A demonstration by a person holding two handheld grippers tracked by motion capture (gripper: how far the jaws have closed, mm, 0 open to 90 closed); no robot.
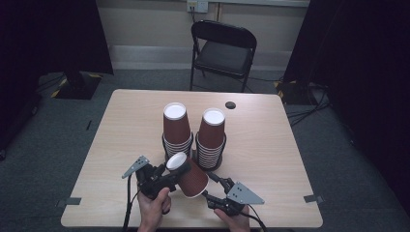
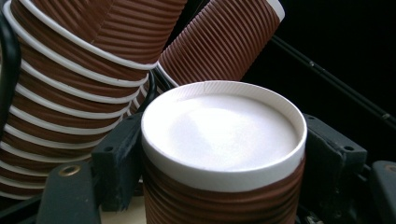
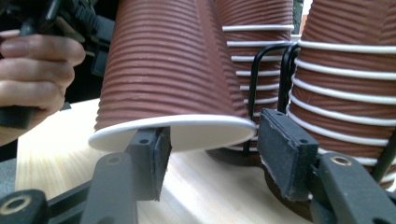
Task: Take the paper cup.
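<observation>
A brown ribbed paper cup (image 1: 188, 175) is held upside down and tilted above the near middle of the table (image 1: 270, 159), its white base up and to the left, its white rim down and to the right. The left gripper (image 1: 170, 175) has its jaws clenched on the cup's narrow base end; in the left gripper view the white base (image 2: 223, 133) sits between the two black pads, one pressing on each side. The left hand (image 1: 153, 209) grips the tool from below.

The right gripper (image 1: 212, 186) meets the cup at its wide rim. In the right gripper view one pad lies under the rim (image 3: 177, 126), touching or nearly touching it, while the other pad (image 3: 285, 151) stands off to the side, clear of the cup. These jaws are part-way closed around the rim and not pressing on it from both sides. The right hand (image 1: 233, 218) is at the table's near edge.

Just behind the held cup stand two stacks of the same cups, upside down, each in a black wire holder: the left stack (image 1: 176, 128) and the right stack (image 1: 211, 135), close together and leaning slightly apart at the top.

Beyond the table, a black folding chair (image 1: 223, 50) stands on grey carpet.
</observation>
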